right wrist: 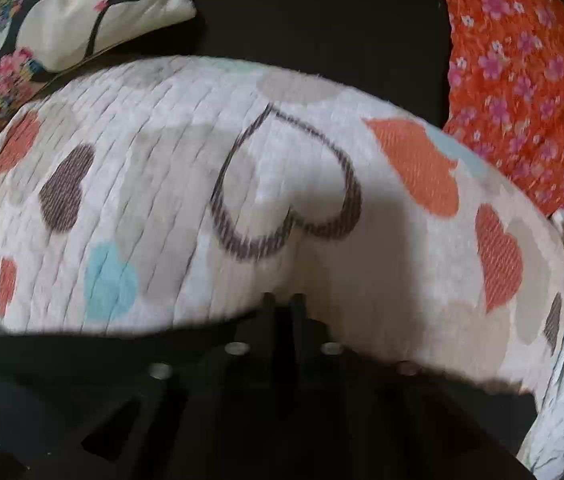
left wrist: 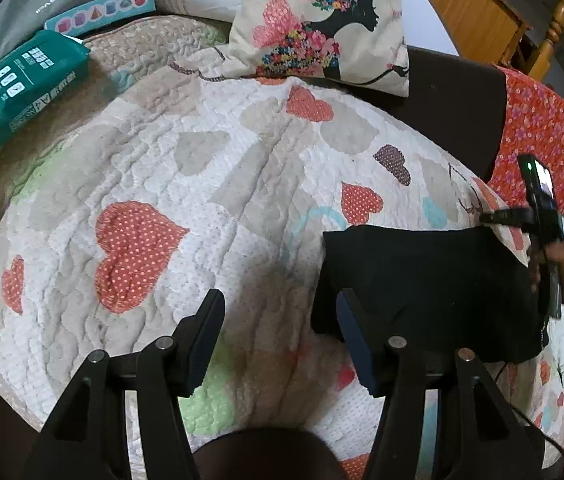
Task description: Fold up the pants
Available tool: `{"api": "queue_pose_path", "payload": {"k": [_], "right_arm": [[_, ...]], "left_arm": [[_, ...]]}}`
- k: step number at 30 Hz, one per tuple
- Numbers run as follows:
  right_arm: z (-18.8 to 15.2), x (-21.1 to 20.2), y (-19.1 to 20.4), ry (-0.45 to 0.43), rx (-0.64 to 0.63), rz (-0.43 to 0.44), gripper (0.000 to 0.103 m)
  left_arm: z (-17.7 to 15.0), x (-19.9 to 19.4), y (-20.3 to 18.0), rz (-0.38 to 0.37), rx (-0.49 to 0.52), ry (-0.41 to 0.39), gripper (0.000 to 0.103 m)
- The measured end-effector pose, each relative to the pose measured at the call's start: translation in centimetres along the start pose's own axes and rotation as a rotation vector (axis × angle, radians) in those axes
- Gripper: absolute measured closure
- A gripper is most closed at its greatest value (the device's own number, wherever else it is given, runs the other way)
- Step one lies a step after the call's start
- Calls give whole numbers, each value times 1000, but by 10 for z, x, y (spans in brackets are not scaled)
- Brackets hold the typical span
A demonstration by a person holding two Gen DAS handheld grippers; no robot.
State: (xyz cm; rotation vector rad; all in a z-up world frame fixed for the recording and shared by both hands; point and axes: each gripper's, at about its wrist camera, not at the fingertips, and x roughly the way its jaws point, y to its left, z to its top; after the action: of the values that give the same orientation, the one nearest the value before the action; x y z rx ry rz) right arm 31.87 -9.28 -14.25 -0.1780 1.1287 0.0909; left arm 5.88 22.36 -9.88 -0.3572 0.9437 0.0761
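One pants (left wrist: 425,292) bundle, long axis crosswise, just right of the wide left claw (left wrist: 278,340); right claw (right wrist: 283,304) pinched together, empty.

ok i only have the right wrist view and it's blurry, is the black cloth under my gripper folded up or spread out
Observer: Folded. The left wrist view shows the black pants as a compact rectangle lying on the heart quilt.
Operator: where's the left gripper
Observer: The left gripper hangs open at the pants' left edge. One finger overlaps their near corner, and only quilt shows between the jaws.
Operator: anything off to the left i could hit
Observer: A teal box lies at the quilt's far left edge, well apart from the pants.
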Motion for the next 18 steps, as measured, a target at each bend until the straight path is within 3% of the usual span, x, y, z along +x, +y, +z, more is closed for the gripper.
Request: {"api": "queue_pose_path", "payload": {"k": [3,6,8,9,10,14,18], "right_arm": [[12,3,1,-12,9,-10,102],[13,-11,-5,-53,69,55,98],[4,-25,-14,-68,115,105,79],[-6,-35,-22,-85,149,131,56],[-16,-44,-31,-103,179,143,41],[-79,-75,-90,-140,325,161,40],[-158,-100,-176,-162,525,99,40]], "left_arm": [[0,1,-5,4,14,3,45],[3,-4,-9,2,20,-9,45],[5,-8,-11,-10,20,-14,45],[5,-10,-12,-13,22,-17,45],[6,-12,-15,-13,26,-20,45],[5,-22,-25,-22,47,-22,45],[2,-31,-46,-29,88,-22,45]]}}
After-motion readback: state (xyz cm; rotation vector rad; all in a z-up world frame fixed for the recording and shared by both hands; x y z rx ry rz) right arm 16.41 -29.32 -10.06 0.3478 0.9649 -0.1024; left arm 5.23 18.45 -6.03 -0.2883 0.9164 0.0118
